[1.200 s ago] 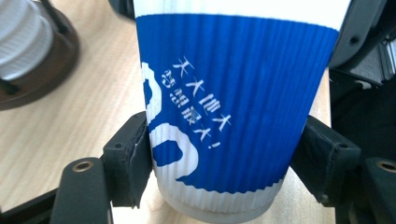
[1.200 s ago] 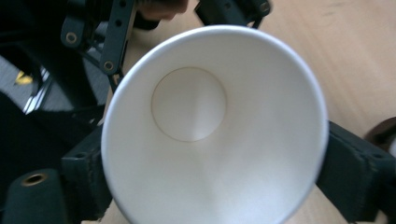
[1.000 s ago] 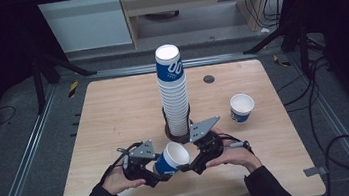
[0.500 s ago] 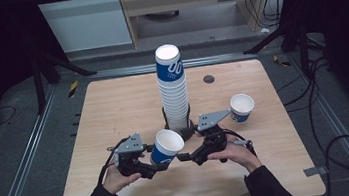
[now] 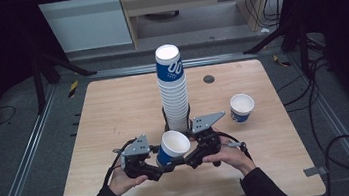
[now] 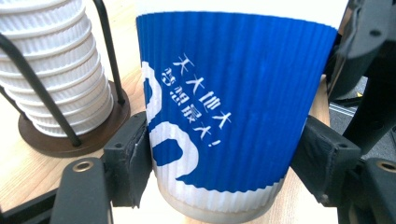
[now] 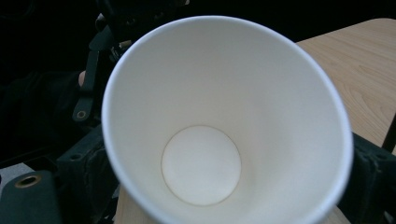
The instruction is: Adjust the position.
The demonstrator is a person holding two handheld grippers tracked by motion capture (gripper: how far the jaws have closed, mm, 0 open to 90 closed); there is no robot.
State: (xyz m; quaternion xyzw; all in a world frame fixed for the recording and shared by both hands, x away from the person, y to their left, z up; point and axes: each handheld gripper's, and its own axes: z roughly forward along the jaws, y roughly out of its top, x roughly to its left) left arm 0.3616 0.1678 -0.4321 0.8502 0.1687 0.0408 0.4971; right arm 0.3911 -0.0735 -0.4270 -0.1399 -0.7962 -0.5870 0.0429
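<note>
- Near the table's (image 5: 113, 110) front edge, your left gripper (image 5: 157, 166) pinches the blue cup (image 5: 172, 148) between its fingers (image 6: 133, 161), tilting it rightward.
- Your right gripper (image 5: 190, 160) faces the mouth; its fingers seemingly straddle the rim, grip unclear.
- Behind stands the stack (image 5: 174, 93), probably its source.

cup stack (image 5: 173, 90) in wire holder | lone cup (image 5: 241, 108) (upright) | dark disc (image 5: 208, 78), perhaps grommet

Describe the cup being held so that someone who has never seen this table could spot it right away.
Start at the tall stack of cups in its wire holder at the table's centre, then come toward the person's hands. Just in front of it, a single blue-and-white ribbed paper cup sits between the left gripper and right gripper. Unlike the upright lone cup to the right, it is tilted and empty.
</note>
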